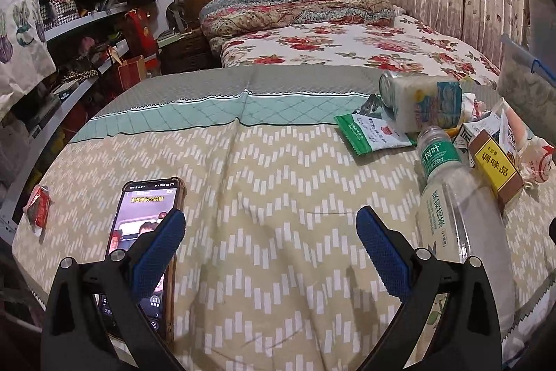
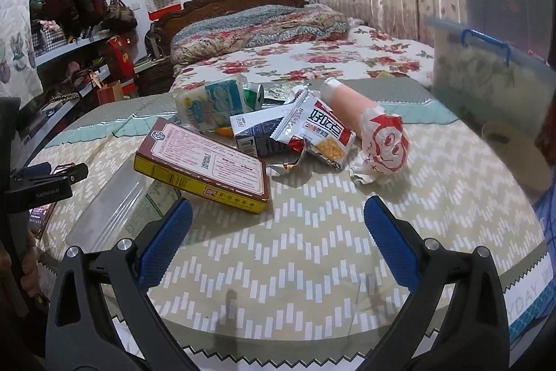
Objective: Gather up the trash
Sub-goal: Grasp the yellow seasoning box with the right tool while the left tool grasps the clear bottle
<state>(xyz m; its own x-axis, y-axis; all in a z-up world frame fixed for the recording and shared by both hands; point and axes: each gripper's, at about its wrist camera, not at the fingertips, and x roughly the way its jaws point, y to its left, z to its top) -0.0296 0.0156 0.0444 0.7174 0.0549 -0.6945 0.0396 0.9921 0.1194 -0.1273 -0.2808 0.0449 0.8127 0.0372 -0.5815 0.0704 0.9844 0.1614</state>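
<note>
A pile of trash lies on the cloth-covered table (image 2: 312,249). It holds a yellow-brown seasoning box (image 2: 205,162), a clear plastic bottle (image 1: 448,197), a white can (image 1: 420,99), a green wrapper (image 1: 371,134), a snack packet (image 2: 319,131), a small dark carton (image 2: 257,132) and a sausage in a red-and-white wrapper (image 2: 375,131). My left gripper (image 1: 271,235) is open and empty, left of the bottle. My right gripper (image 2: 278,225) is open and empty, just in front of the box. The left gripper also shows at the right wrist view's left edge (image 2: 45,176).
A phone (image 1: 146,252) with a lit screen lies under my left finger. A small red packet (image 1: 38,207) lies at the table's left edge. A clear storage bin (image 2: 493,75) and a round pale object (image 2: 517,155) stand at right. A bed (image 1: 347,40) and shelves (image 1: 69,58) lie behind.
</note>
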